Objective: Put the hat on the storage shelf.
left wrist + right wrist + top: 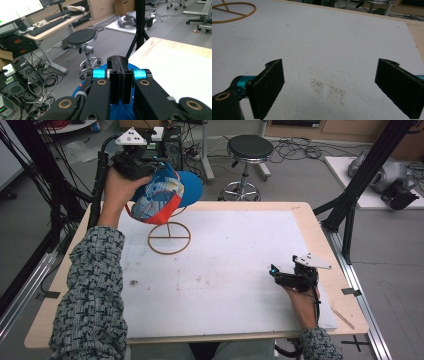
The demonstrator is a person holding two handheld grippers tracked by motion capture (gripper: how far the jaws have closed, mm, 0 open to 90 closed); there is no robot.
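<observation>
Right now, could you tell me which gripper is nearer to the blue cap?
Left. The left gripper is at the cap, fingers shut on it above the wire stand. The right gripper rests open on the white board, far across the table.

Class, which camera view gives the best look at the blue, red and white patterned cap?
The high view: the blue, red and white patterned cap shows whole, held by the left hand-held gripper over the wooden wire stand. The left gripper view shows blue fabric between shut jaws. The right gripper view looks across the white board.
</observation>
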